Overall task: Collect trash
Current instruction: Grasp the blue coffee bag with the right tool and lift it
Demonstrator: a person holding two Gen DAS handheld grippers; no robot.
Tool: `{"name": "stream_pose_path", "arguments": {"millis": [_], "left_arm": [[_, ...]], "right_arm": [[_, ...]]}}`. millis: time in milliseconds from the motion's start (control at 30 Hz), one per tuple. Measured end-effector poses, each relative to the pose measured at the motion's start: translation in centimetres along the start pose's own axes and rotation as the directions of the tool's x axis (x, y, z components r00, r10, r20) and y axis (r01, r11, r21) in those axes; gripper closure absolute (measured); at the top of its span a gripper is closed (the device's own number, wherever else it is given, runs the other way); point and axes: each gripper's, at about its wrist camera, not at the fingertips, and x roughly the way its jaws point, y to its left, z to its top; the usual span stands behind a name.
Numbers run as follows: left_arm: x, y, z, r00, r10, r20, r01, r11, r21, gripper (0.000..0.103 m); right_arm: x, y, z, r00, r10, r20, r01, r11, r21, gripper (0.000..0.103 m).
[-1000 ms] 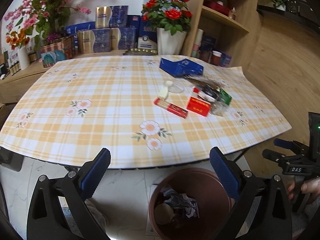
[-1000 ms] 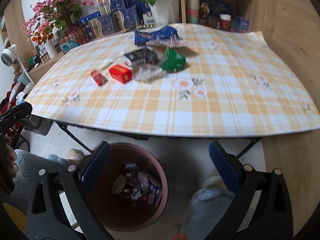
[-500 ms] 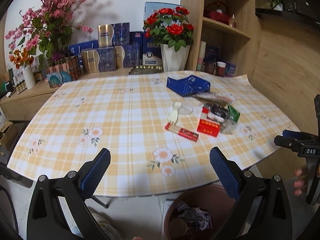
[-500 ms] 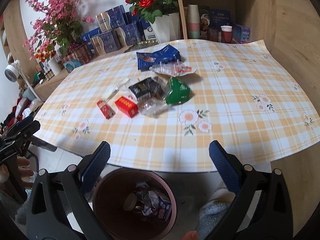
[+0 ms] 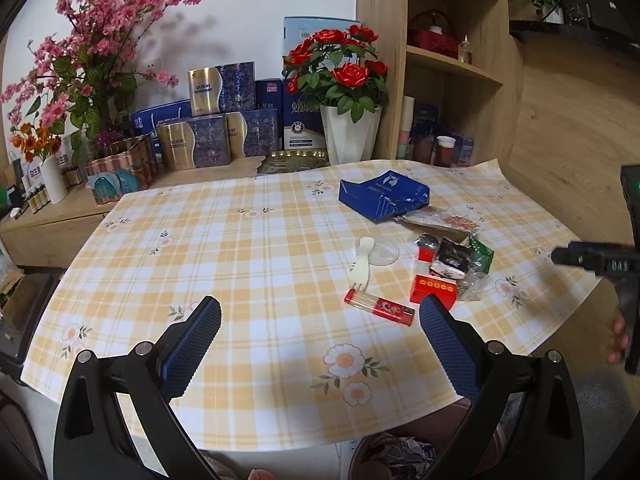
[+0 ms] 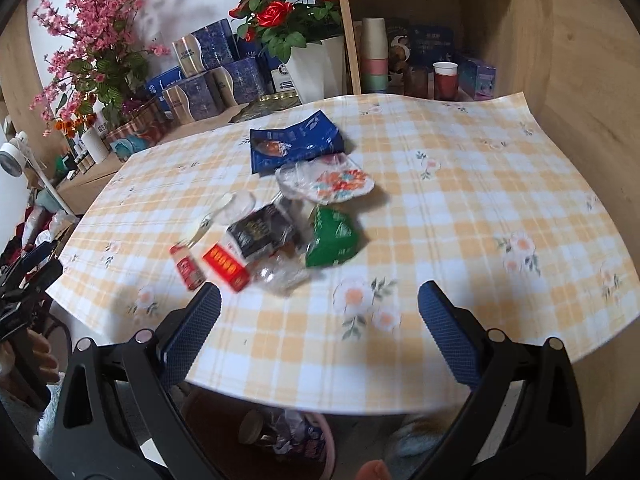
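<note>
- Your left gripper (image 5: 316,322) and right gripper (image 6: 318,316) are hovering with jaws wide, empty.
- Try approaching the red box (image 6: 225,267), nearest the bin (image 6: 320,452), squarely.

A smooth, faintly glossy checked tablecloth (image 5: 248,248) is seen, probably of plastic-coated sheet. Matt wood grain is shown by the shelf unit (image 5: 472,92). Glossy printed film is presented by the blue packet (image 6: 296,144), crinkled clear plastic by the wrapper (image 6: 280,274).
</note>
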Motion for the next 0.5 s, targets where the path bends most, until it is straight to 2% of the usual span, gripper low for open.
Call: {"name": "stream_pose_path", "arguments": {"millis": [267, 400, 500], "left_arm": [[3.0, 1.4, 1.3, 0.999, 0.020, -0.045, -0.022, 0.999, -0.039, 0.006], [4.4, 2.4, 1.8, 0.998, 0.014, -0.064, -0.019, 0.997, -0.077, 0.006], [5.1, 2.9, 1.9, 0.998, 0.014, -0.067, -0.020, 0.996, -0.085, 0.006]], "right_arm": [[3.8, 0.2, 6.5, 0.999, -0.017, -0.039, 0.015, 0.998, -0.060, 0.006], [7.1, 2.9, 9.9, 0.996, -0.051, -0.069, 0.037, 0.980, -0.198, 0.006], [10.5, 5.9, 11.7, 0.987, -0.137, -0.082, 0.095, 0.917, -0.386, 0.006]]}}
